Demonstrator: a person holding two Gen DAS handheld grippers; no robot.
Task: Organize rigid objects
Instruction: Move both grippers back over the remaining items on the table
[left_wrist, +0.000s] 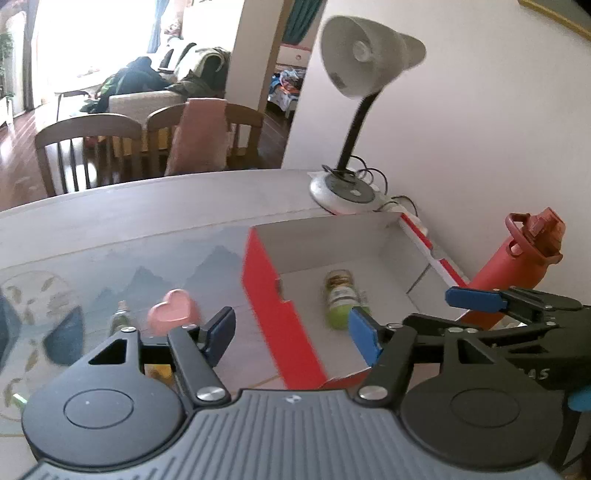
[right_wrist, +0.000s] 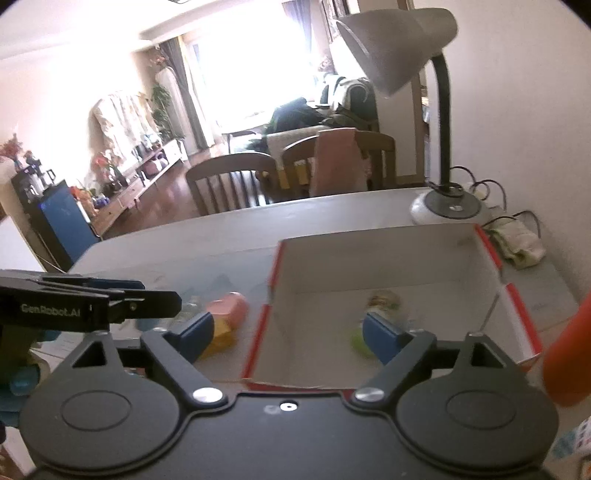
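Observation:
An open red-and-white cardboard box (left_wrist: 280, 321) stands on the table, and a small bottle with green contents (left_wrist: 341, 299) lies on its floor. Left of the box sit a pink heart-shaped piece (left_wrist: 173, 312), a small clear bottle (left_wrist: 120, 317) and a yellow item (left_wrist: 159, 371). My left gripper (left_wrist: 291, 338) hovers open over the box's near left wall with nothing between its blue pads. My right gripper (right_wrist: 290, 339) is open above the box's (right_wrist: 369, 258) near edge, empty. Its right finger partly hides the green bottle (right_wrist: 380, 301). The pink piece (right_wrist: 229, 308) lies left of it.
A red water bottle (left_wrist: 517, 258) stands right of the box, close to the right gripper. A white desk lamp (left_wrist: 343, 192) with cables sits at the back right by the wall, a folded cloth (right_wrist: 521, 243) beside it. Wooden chairs (right_wrist: 229, 181) line the table's far edge.

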